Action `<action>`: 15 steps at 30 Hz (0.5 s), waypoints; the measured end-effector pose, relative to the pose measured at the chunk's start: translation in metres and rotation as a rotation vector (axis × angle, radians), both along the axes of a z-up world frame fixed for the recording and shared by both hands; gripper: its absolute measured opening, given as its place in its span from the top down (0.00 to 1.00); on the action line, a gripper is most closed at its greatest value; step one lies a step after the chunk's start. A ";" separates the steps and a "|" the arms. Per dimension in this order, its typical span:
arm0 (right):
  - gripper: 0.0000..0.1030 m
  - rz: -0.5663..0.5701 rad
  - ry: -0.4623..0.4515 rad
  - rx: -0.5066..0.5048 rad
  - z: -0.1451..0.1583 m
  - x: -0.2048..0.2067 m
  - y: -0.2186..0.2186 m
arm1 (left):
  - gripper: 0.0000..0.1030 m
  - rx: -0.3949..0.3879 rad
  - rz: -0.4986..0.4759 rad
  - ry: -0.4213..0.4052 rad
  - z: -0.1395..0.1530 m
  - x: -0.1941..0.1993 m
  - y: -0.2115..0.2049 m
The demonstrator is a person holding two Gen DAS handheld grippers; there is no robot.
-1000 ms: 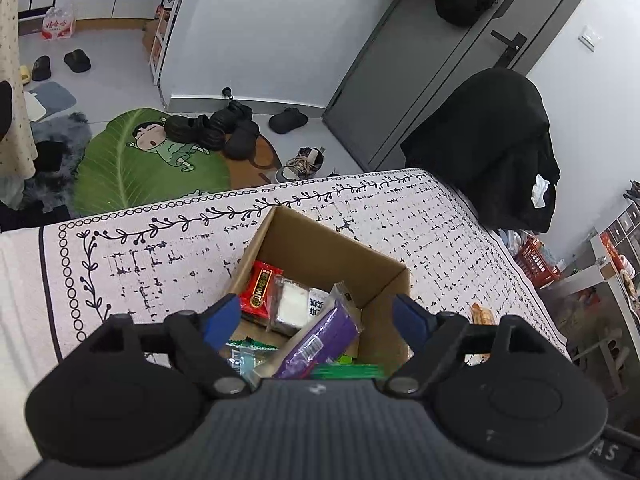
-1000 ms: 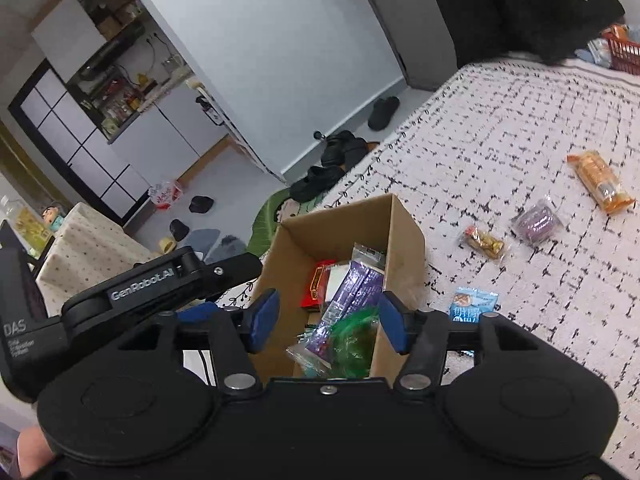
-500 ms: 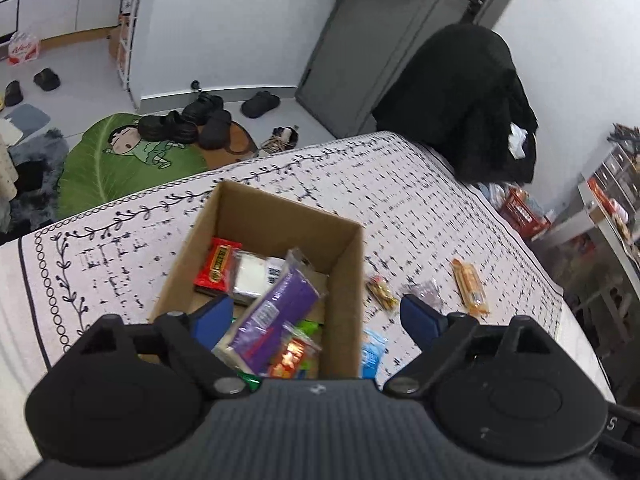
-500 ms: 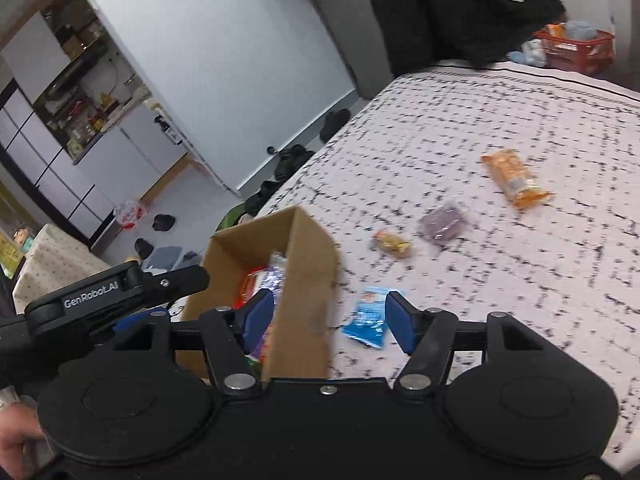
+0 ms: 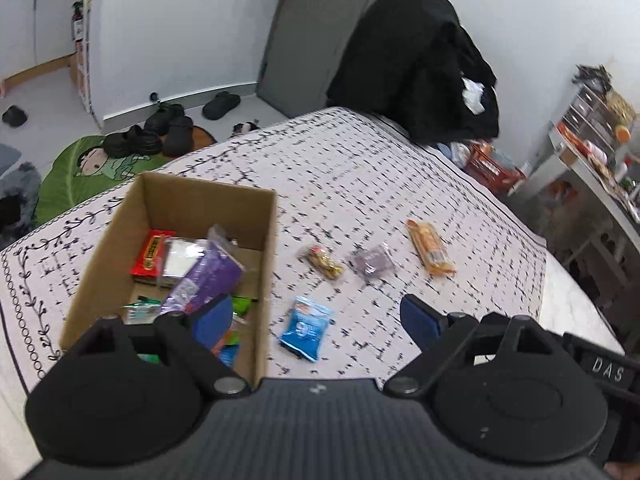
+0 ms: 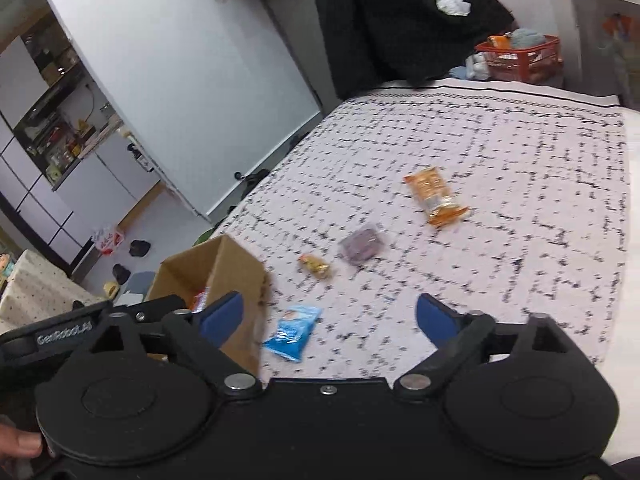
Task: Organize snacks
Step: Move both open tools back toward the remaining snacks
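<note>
An open cardboard box [image 5: 176, 204] [image 6: 236, 268] on the patterned bed cover holds several snacks, among them a red pack [image 5: 152, 256] and a purple pack [image 5: 208, 280]. To its right lie a blue packet [image 5: 306, 326] [image 6: 294, 330], a small gold snack [image 5: 324, 262] [image 6: 315, 266], a purple packet [image 5: 372, 262] [image 6: 362, 246] and an orange bar [image 5: 430, 246] [image 6: 436, 194]. My left gripper [image 5: 316, 320] is open and empty above the box's right wall and the blue packet. My right gripper [image 6: 328, 316] is open and empty above the blue packet.
The bed cover [image 5: 380, 168] ends at the right beside a red basket [image 5: 494, 166] [image 6: 520, 58] and a shelf with clutter [image 5: 592, 148]. A chair draped in black clothes [image 5: 416, 64] stands behind. Shoes [image 5: 160, 128] and a green mat [image 5: 80, 172] lie on the floor.
Both grippers have swung right from over the box, staying open. The loose snacks on the cover have come into the left wrist view; the box has shifted left in both.
</note>
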State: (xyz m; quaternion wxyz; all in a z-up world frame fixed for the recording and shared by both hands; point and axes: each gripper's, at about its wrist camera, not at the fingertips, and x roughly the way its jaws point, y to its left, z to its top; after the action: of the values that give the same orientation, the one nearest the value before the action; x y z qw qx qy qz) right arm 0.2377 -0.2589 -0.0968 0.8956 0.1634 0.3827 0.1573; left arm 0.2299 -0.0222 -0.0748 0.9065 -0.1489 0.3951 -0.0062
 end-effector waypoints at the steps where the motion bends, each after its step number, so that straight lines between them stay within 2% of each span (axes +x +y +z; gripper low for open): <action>1: 0.00 -0.005 -0.003 -0.002 -0.001 0.001 -0.005 | 0.13 0.010 -0.009 0.002 0.000 0.001 -0.006; 15: 0.00 -0.071 0.017 0.010 -0.031 0.022 -0.060 | 0.13 0.128 -0.080 0.039 -0.021 0.013 -0.060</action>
State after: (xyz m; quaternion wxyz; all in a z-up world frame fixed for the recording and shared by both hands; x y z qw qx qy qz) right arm 0.2601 -0.3188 -0.1276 0.8965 0.1826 0.3835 0.1262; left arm 0.2428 -0.0820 -0.0955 0.9054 -0.0747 0.4177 -0.0143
